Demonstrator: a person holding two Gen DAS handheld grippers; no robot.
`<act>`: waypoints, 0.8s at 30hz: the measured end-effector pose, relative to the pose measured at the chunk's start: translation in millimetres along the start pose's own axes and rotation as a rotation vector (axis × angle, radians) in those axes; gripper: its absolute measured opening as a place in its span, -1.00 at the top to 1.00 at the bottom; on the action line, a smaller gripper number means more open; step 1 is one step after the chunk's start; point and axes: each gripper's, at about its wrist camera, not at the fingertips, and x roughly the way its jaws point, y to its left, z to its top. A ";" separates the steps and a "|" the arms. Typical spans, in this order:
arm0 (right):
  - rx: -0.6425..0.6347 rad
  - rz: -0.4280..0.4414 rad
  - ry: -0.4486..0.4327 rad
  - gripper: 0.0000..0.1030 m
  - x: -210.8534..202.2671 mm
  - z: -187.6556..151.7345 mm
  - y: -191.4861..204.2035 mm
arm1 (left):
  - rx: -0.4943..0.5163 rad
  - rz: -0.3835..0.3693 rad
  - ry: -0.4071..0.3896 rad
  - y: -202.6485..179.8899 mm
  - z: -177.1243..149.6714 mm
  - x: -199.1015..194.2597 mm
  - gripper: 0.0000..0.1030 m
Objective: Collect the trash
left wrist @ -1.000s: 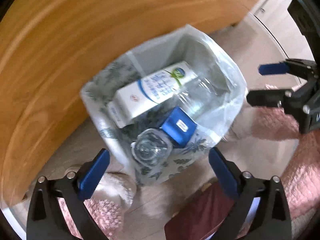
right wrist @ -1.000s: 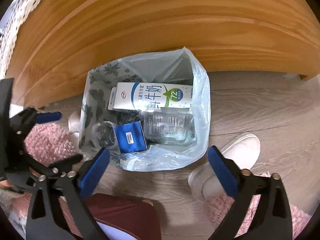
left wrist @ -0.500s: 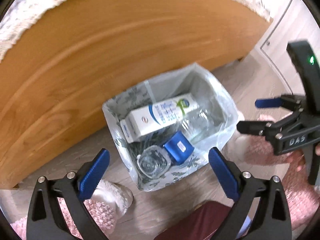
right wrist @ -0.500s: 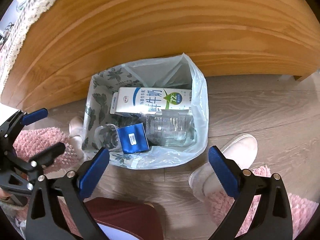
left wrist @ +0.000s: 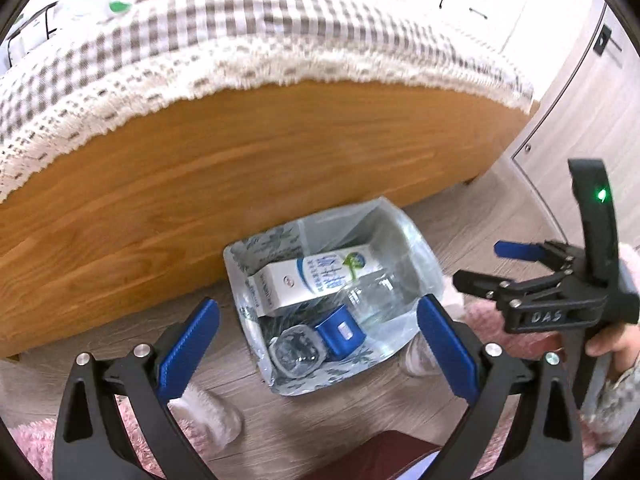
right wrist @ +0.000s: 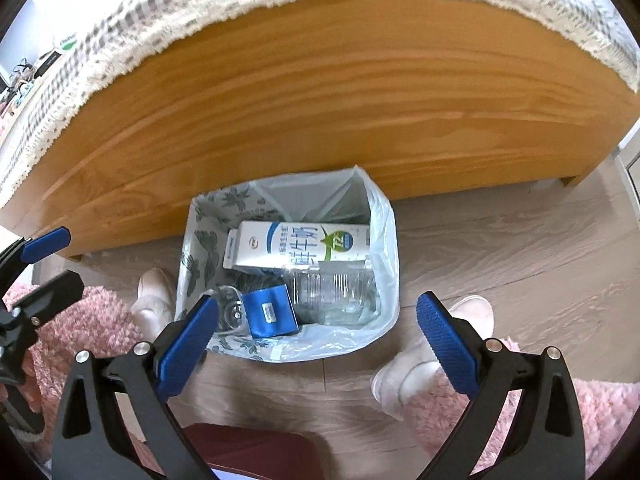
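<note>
we are holding our left gripper (left wrist: 316,334) above the wooden floor (left wrist: 340,412), pointing down at the bin (left wrist: 280,376), with its two blue-padded fingers (left wrist: 186,346) spread wide apart and gripping nothing. our right gripper (right wrist: 314,330) is hanging over the same bin from the other side, its jaws equally wide and empty; in the left view it is showing side-on at the right edge (left wrist: 476,264), held in a hand (left wrist: 612,340). the bin is sitting on the floor right against the smooth orange-brown wooden bed frame (right wrist: 320,112), lined with a thin, crinkly translucent plastic bag (right wrist: 386,240) over a leaf-printed wall. inside, a rectangular white and blue milk carton (right wrist: 296,250) is lying on its side near the frame, its long axis running left to right in the right view and its folded end pointing left. just below it a clear ribbed plastic bottle (right wrist: 332,292) is lying flat, roughly parallel to the carton. a small blue box (right wrist: 270,314) is resting at the near edge, beside a clear rounded container (right wrist: 230,312). a checked cloth with a lacy white fringe (left wrist: 224,68) is draping over the frame, and a fluffy pink rug (right wrist: 520,412) is covering the floor nearest us.
</note>
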 end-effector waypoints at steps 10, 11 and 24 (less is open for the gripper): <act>0.004 0.024 -0.106 -0.85 -39.5 0.4 9.7 | -0.078 -0.049 -0.079 8.2 2.3 -25.8 -0.86; 0.007 0.023 -0.118 -0.85 -43.2 0.1 10.5 | -0.091 -0.058 -0.069 10.1 2.7 -24.0 -0.86; 0.060 0.052 -0.161 -0.85 -50.0 4.4 2.2 | -0.077 -0.079 -0.161 11.5 7.8 -43.6 -0.86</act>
